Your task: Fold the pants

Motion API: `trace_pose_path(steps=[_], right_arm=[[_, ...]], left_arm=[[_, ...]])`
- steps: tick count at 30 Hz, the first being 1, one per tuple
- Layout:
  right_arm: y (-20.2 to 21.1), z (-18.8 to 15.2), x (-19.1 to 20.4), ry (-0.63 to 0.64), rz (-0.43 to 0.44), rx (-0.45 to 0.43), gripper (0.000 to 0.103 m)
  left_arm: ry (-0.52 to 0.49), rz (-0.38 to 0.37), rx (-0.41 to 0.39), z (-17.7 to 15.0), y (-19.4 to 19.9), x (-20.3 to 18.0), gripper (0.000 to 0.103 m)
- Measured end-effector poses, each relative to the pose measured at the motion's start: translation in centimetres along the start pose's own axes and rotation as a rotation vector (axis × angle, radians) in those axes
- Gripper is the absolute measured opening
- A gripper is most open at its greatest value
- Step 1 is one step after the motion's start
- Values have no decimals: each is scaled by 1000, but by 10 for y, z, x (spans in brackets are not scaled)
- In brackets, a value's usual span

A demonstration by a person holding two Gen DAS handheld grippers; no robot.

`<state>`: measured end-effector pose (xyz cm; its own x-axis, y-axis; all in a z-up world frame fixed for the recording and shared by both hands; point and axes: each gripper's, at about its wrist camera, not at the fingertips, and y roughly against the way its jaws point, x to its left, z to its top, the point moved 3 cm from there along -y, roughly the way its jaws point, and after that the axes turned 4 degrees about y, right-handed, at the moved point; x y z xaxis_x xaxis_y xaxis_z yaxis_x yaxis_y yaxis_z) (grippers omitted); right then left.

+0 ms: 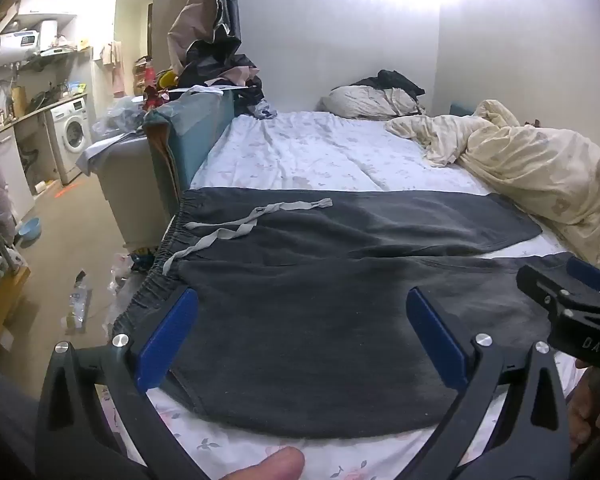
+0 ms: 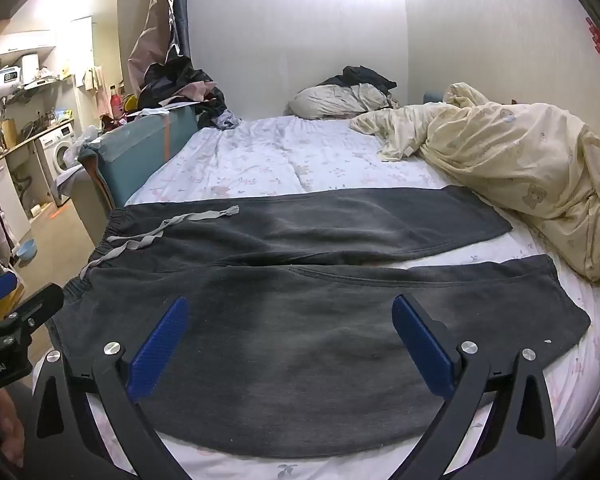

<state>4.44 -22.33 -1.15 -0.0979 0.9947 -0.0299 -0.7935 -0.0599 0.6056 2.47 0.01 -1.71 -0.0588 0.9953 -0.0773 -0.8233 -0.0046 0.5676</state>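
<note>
**Dark grey pants spread flat across the near end of the bed**

Charcoal fleece pants [image 1: 320,320] lie unfolded on the floral bed sheet [image 1: 300,152], waistband at the left edge of the mattress, both legs running to the right with a narrow strip of sheet showing between them. A pale grey drawstring [image 1: 236,224] trails loose over the waist.

Far left, beyond the bed, a washing machine [image 1: 70,136] stands under a cluttered counter, and a blue bowl [image 1: 30,228] sits on the floor. A teal upholstered panel [image 1: 196,128] borders the bed's left side, piled with dark clothes [image 1: 216,68].

The left gripper [image 1: 302,336] hovers over the near leg by the waist, its blue pads [image 1: 168,340] spread wide with nothing between them but the cloth below. The right gripper [image 2: 290,344] hangs likewise over the same leg further right, jaws fully apart, holding nothing.

At the head, a pillow [image 2: 332,100] lies against the wall. A rumpled cream duvet [image 2: 520,176] crowds the right side, just beside the far leg's hem.
</note>
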Motion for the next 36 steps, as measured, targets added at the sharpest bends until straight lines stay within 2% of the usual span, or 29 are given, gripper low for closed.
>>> trace_pose_path(steps=[4,10,36], right_arm=[[2,1,1,1,2,5,103],[-2,-1,-1,9,-3,-4,103],[-2,-1,1,10,-4,-5,103]], left_arm=[[2,14,9,-1,-2,-1,102],[43,-7,-8,-1,-1,7,102],[36,8,-2,-1,-2,9,102]])
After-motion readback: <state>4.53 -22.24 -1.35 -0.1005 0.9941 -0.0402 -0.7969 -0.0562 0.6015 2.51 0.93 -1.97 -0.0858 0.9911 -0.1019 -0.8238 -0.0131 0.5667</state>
